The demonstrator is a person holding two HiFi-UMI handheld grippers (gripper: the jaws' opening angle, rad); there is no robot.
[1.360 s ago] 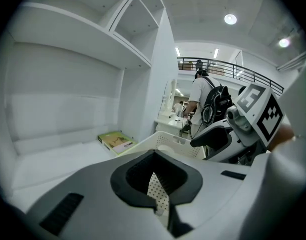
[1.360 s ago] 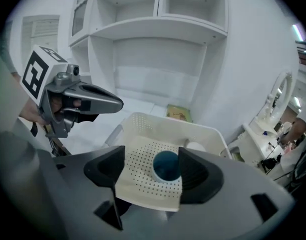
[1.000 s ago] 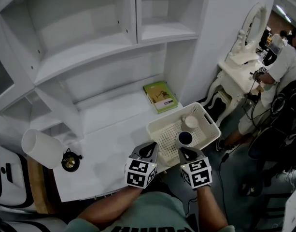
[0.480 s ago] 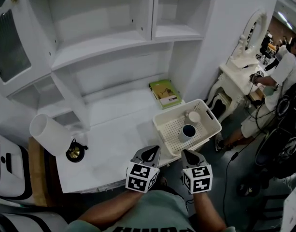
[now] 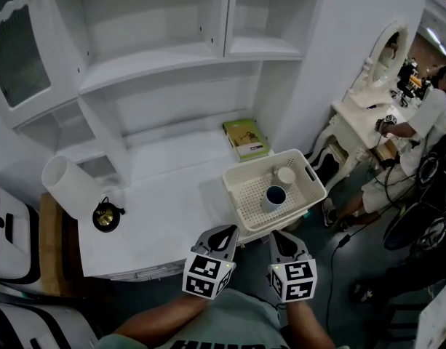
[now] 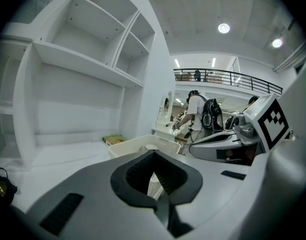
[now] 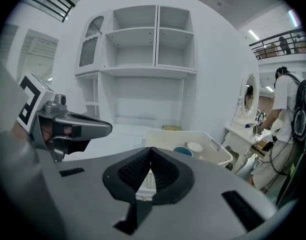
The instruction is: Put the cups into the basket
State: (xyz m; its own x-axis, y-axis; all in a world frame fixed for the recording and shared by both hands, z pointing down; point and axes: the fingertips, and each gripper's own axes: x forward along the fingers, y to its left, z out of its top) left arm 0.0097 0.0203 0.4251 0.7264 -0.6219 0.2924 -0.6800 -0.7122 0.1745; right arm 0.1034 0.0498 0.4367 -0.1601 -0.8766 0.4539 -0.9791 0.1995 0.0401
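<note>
Jaws on our left gripper [image 5: 223,230] sit tip to tip with nothing between them, and our right gripper [image 5: 281,236] is the same, closed and empty. We hold both side by side, close to our body, just off the near edge of the desk [image 5: 164,209] and apart from everything on it.

Just beyond the right gripper, the basket [image 5: 260,164] sits at the desk's right end, with one corner past the edge. Inside it a blue cup [image 5: 274,196] stands upright near the middle, and a white cup [image 5: 285,175] stands just behind it towards the far wall. A green book [image 5: 245,139] lies beyond the basket against the back of the shelves [image 5: 157,57].

We judge the placing step finished, since both cups are in the basket and we see no other cup on the desk. The next move calls for little: keep the grippers clear of the basket, and check the desk's left end for any cup we may have missed.
</note>
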